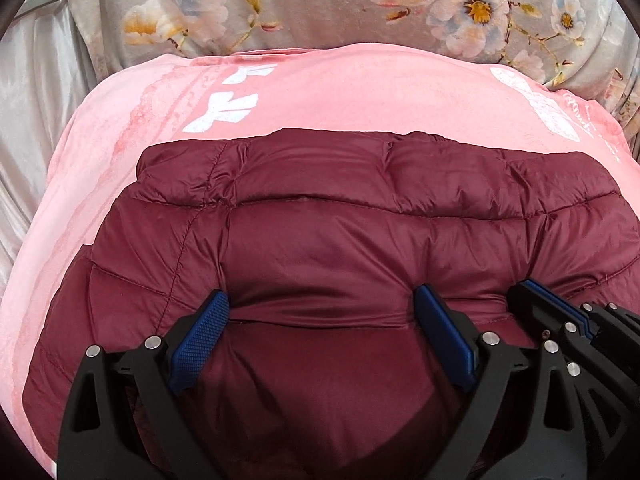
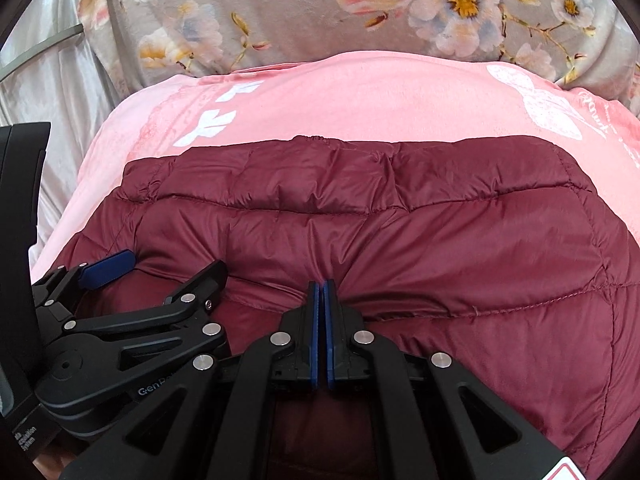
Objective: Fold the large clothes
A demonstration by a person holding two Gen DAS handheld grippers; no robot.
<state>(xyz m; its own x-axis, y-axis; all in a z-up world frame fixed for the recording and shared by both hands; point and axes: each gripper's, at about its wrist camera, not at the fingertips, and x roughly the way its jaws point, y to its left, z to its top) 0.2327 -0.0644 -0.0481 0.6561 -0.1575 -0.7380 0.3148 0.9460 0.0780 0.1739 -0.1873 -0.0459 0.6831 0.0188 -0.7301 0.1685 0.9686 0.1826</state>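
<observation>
A maroon quilted puffer jacket [image 1: 320,208] lies folded on a pink blanket [image 1: 360,92]; it also shows in the right wrist view [image 2: 440,232]. My left gripper [image 1: 322,304] is open, its blue pads pressing into the near fold of the jacket on either side of a bulge of fabric. My right gripper [image 2: 321,292] is shut at the jacket's near edge, with the fabric puckered at its tips; whether any fabric is pinched between the pads I cannot tell. The right gripper shows at the lower right of the left view [image 1: 560,312]. The left gripper shows at the left of the right view [image 2: 160,272].
The pink blanket [image 2: 360,96] has white printed marks. Beyond it lies a grey floral bedspread [image 1: 320,4], with pale satin fabric [image 1: 36,120] at the left. The two grippers sit close side by side.
</observation>
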